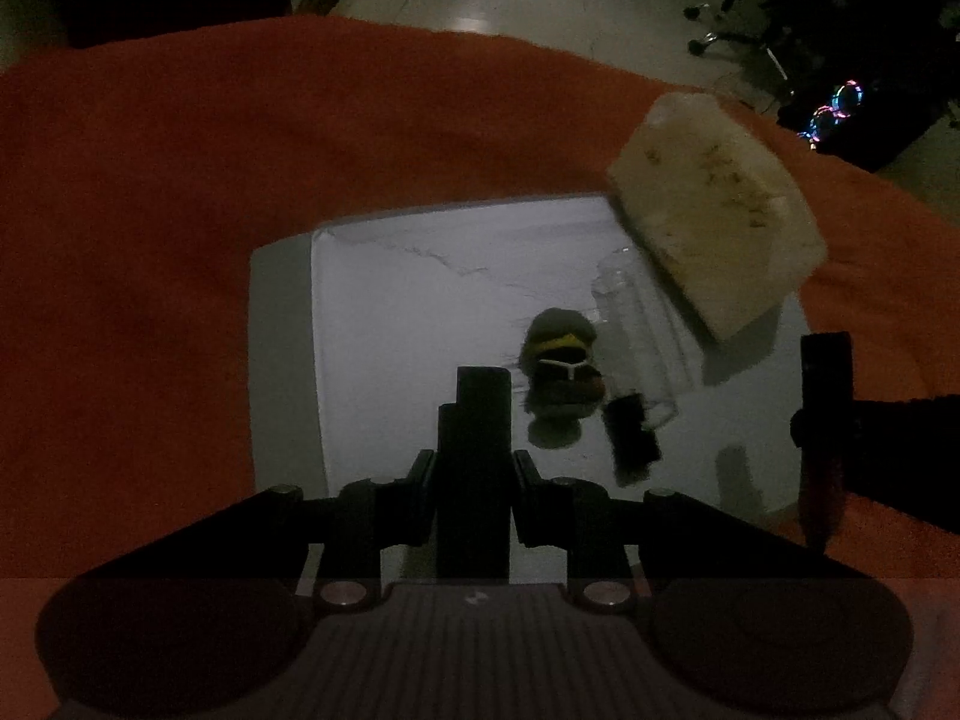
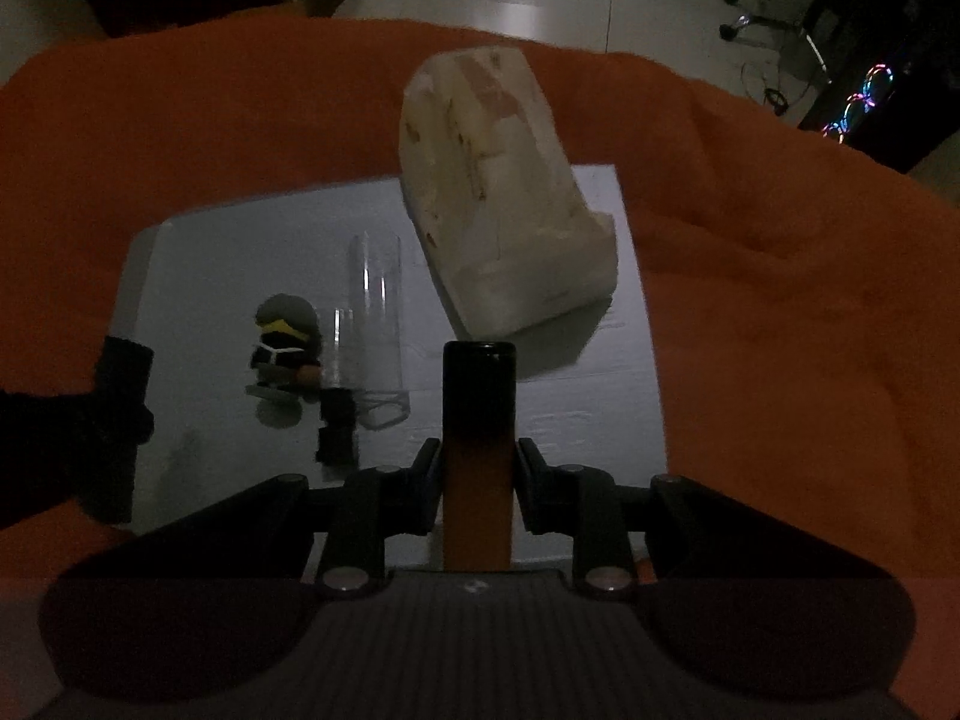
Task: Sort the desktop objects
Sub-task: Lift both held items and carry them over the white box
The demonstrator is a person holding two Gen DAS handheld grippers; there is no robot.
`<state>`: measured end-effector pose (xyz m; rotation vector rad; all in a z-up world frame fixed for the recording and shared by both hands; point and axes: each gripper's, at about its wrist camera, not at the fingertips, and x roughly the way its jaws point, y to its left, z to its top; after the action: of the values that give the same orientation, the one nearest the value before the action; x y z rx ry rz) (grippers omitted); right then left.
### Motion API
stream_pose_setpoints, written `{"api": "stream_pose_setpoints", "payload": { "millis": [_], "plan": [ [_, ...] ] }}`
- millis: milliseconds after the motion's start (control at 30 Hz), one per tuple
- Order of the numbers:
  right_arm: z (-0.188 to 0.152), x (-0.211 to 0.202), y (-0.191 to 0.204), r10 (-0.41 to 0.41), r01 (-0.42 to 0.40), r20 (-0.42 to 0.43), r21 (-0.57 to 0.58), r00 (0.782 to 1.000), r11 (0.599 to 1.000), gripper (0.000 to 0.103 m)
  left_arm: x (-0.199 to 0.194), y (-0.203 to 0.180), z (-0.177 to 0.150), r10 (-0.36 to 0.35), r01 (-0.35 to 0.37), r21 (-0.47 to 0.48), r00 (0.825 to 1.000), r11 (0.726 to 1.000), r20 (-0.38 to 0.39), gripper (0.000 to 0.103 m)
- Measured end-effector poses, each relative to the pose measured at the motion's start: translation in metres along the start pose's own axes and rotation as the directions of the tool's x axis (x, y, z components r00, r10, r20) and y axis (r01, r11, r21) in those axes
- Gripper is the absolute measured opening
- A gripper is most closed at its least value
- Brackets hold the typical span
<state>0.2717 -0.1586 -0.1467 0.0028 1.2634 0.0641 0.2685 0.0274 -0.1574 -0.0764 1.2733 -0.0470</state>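
- Left gripper pinches a dark block.
- Right gripper pinches a dark-capped orange tube.
- No writing is legible on the pale pouch at one o'clock.

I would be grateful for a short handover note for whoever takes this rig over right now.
Left gripper: shut on a black block.
Right gripper: shut on a dark, orange-tinted bar.
Both are held above the white tray on the orange cloth.
On the tray: cream pouch, clear tube, small figure, small black piece.
Done: two items picked up. Left: place them; destination not in view.
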Motion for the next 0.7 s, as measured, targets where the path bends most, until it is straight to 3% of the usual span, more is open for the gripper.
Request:
{"api": "stream_pose_setpoints", "payload": {
  "millis": [233,367,700],
  "plan": [
    [-0.013,-0.040,-0.005,0.009,-0.009,0.048,-0.007,0.999,1.000,0.027,-0.039,-0.010,-0.013,-0.007,0.006,0.024,0.999,1.000,0.051,0.021],
    [-0.025,-0.062,-0.005,0.028,-0.029,0.061,0.005,0.998,1.000,0.027,-0.064,-0.015,-0.041,0.006,-0.009,0.031,0.995,0.999,0.104,0.021],
    [-0.070,-0.091,-0.005,0.096,-0.096,0.036,-0.002,0.995,0.995,0.027,-0.096,-0.021,-0.117,-0.026,0.022,0.059,0.998,0.998,0.060,0.021]
  ]
}}
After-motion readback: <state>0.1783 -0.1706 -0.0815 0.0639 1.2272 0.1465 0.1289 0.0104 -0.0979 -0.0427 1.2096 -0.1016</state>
